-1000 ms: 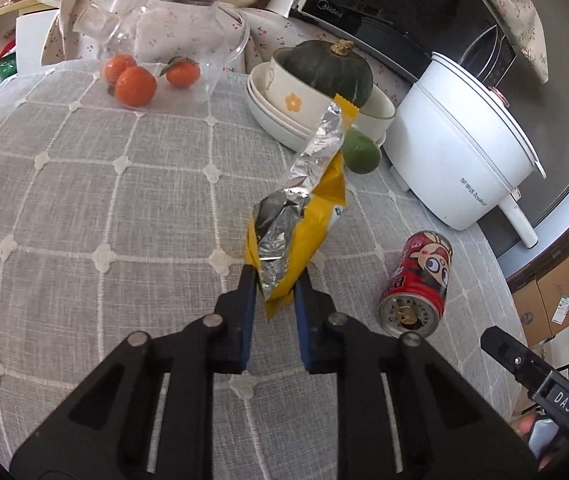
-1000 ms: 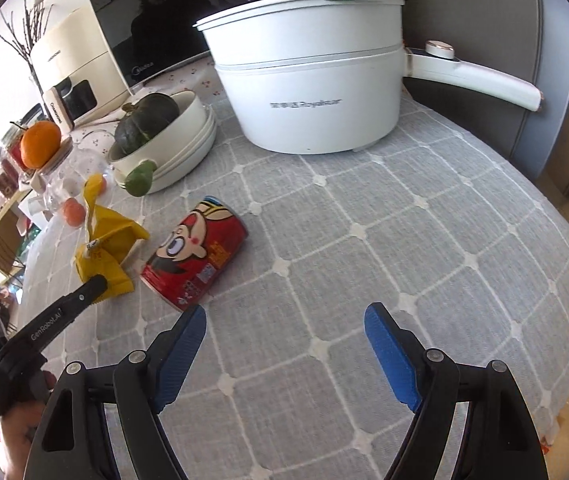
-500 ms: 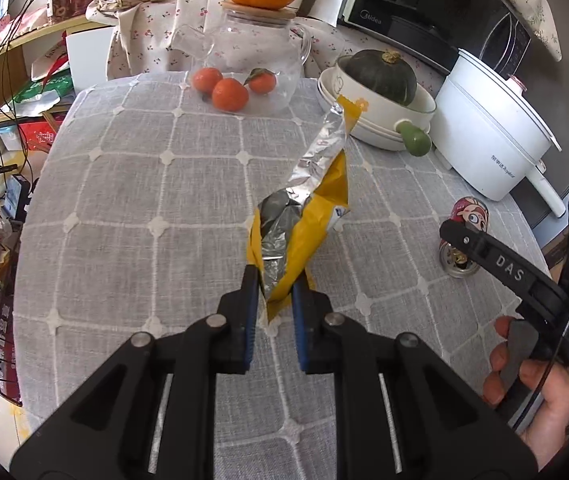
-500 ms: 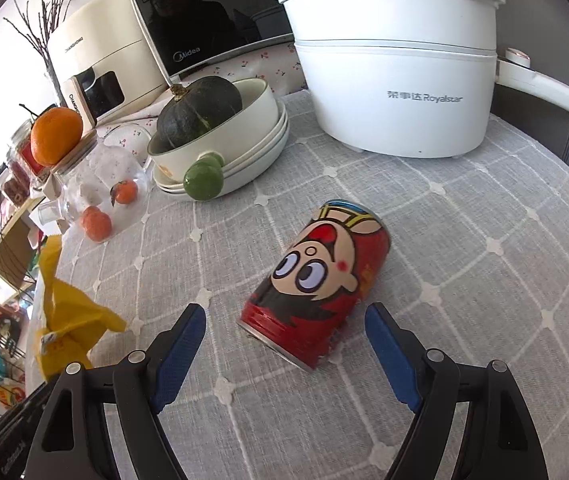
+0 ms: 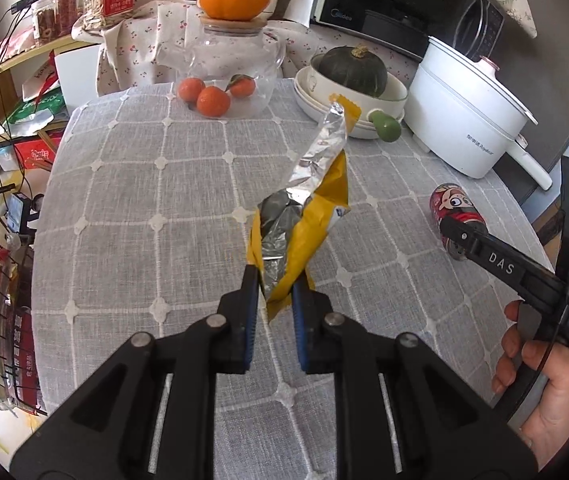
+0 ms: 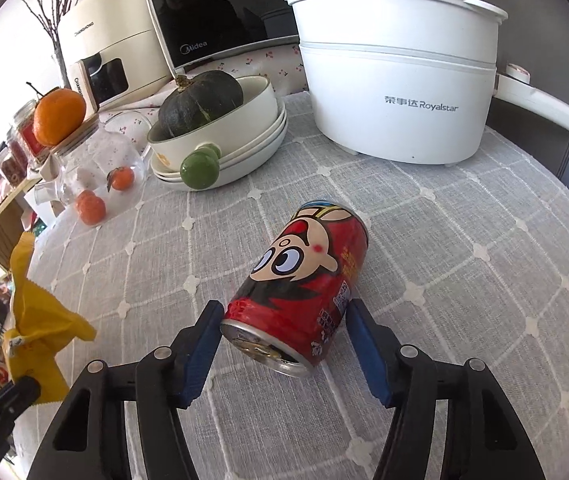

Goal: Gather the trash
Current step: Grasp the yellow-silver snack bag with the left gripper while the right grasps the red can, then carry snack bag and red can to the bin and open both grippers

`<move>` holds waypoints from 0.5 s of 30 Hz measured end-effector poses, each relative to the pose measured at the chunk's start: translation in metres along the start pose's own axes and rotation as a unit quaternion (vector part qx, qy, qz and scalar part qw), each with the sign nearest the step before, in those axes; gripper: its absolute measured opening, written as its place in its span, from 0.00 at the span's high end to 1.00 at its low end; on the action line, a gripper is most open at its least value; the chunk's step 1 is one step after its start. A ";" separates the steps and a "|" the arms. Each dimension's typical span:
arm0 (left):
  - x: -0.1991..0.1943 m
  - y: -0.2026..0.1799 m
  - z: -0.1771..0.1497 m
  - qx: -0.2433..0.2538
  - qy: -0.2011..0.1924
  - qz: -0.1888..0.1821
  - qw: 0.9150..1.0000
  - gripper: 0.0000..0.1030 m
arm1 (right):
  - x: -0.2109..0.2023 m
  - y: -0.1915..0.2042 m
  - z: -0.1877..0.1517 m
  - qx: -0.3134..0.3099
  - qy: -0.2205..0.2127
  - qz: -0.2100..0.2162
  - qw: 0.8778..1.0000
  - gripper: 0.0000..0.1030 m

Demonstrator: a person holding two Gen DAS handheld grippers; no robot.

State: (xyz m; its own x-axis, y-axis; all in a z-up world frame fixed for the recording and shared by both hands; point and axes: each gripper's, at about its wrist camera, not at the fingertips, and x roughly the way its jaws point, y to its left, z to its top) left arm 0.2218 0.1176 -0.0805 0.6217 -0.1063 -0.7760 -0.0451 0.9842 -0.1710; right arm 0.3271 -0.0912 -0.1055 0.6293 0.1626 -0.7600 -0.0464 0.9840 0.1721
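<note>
Left tool [image 5: 272, 288] clamped on crumpled yellow foil-lined wrapper [image 5: 308, 216], lifted off tabletop [image 5: 132, 200]. Right tool [image 6: 282, 326] jaws apart, just been closing, straddling red cartoon can [image 6: 304, 280] lying on side. Beyond: glass jar [image 5: 228, 68] holding tangerines [image 5: 213, 100]; cream bowl [image 6: 244, 120] holding dark squash [image 6: 200, 100].

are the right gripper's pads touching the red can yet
Cannot tell. In the right wrist view the right gripper has just been closing around the lying red can; its left pad looks against the rim, while any gap at the other pad is unclear.
</note>
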 end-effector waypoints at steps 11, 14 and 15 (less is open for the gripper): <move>-0.050 -0.073 -0.009 0.064 -0.017 -0.045 0.997 0.83 | -0.098 -0.034 -0.021 -0.085 0.007 0.015 0.996 0.46; -0.058 -0.093 -0.020 0.078 -0.014 -0.056 0.995 0.83 | -0.116 -0.054 -0.035 -0.089 0.020 0.019 0.996 0.46; -0.060 -0.099 -0.024 0.081 -0.011 -0.059 0.995 0.83 | -0.120 -0.060 -0.040 -0.091 0.025 0.017 0.995 0.46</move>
State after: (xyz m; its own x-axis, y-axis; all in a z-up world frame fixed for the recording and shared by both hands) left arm 0.1701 0.0236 -0.0313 0.6326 -0.2215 -0.7422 0.1545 0.9751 -0.1593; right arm 0.2233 -0.1667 -0.0498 0.5857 0.1951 -0.7867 -0.2104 0.9739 0.0849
